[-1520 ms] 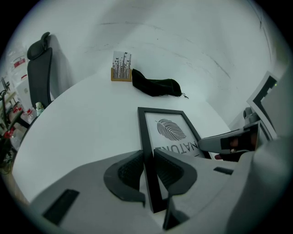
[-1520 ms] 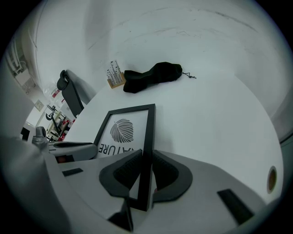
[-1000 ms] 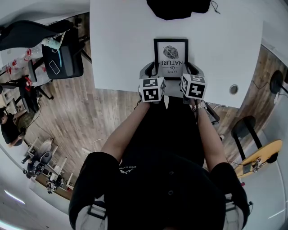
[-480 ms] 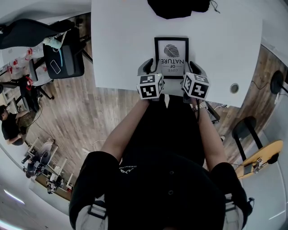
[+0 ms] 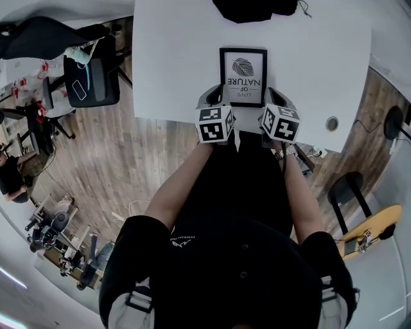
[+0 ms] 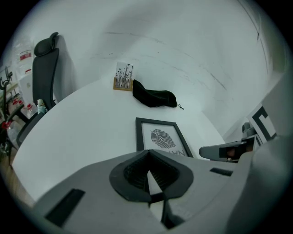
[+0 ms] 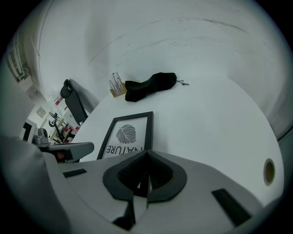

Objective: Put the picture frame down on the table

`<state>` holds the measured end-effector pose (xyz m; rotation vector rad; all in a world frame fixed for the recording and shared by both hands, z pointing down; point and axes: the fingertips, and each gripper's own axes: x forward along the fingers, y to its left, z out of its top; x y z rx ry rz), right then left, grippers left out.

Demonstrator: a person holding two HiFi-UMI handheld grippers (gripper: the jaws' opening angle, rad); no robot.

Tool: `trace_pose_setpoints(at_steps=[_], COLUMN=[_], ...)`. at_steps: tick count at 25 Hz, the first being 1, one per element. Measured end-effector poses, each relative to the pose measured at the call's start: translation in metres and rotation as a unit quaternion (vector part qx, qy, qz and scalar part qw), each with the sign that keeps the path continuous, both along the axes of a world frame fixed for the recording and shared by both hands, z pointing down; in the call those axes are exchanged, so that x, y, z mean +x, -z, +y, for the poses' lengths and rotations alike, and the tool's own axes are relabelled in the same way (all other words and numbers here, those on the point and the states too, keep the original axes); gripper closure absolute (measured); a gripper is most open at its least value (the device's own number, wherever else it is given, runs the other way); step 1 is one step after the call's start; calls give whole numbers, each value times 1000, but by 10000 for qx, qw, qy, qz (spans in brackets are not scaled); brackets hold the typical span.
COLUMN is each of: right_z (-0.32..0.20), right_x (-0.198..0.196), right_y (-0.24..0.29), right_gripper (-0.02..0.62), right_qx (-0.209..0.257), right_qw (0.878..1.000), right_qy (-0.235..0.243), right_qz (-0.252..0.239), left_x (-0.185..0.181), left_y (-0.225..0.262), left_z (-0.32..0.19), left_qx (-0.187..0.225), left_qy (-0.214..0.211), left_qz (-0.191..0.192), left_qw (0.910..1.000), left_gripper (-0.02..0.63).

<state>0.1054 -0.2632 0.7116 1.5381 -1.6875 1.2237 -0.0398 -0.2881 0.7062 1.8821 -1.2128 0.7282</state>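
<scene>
A black-framed picture with a leaf print and the word NATURE [image 5: 243, 76] lies flat on the white table [image 5: 173, 64], near its front edge, with a black cloth bundle [image 5: 255, 9] well beyond it. The left gripper [image 5: 214, 97] sits just beside the frame's near left corner and the right gripper [image 5: 275, 97] beside its near right corner. Both have their jaws closed together on nothing, and the frame lies ahead of the tips.

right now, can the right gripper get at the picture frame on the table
Probably yes. The picture frame lies flat just ahead and to the left of the right gripper, with only bare table between them. Its jaws are shut, so they would need to open first.
</scene>
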Motion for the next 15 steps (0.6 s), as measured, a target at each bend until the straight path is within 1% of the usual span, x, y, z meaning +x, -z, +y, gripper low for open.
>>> trace_pose_setpoints(at_steps=[2, 8, 12, 15], right_z=[6, 26, 40, 51], right_x=[-1, 0, -2, -3], right_y=[2, 12, 22, 30], right_gripper=[597, 597, 597, 597], right_qx=[22, 140, 304, 448], right_qw=[10000, 9995, 9984, 9971], right_qy=[76, 287, 453, 584], right_qz=[-22, -31, -120, -193], left_x=[0, 6, 11, 17], left_y=[5, 18, 27, 34], left_z=[5, 29, 47, 60], left_qx=[89, 344, 512, 612], left_qy=[72, 78, 80, 89], left_qz=[-9, -34, -70, -8], left_qw=[9999, 9994, 9986, 9981], left_gripper=[600, 600, 600, 600])
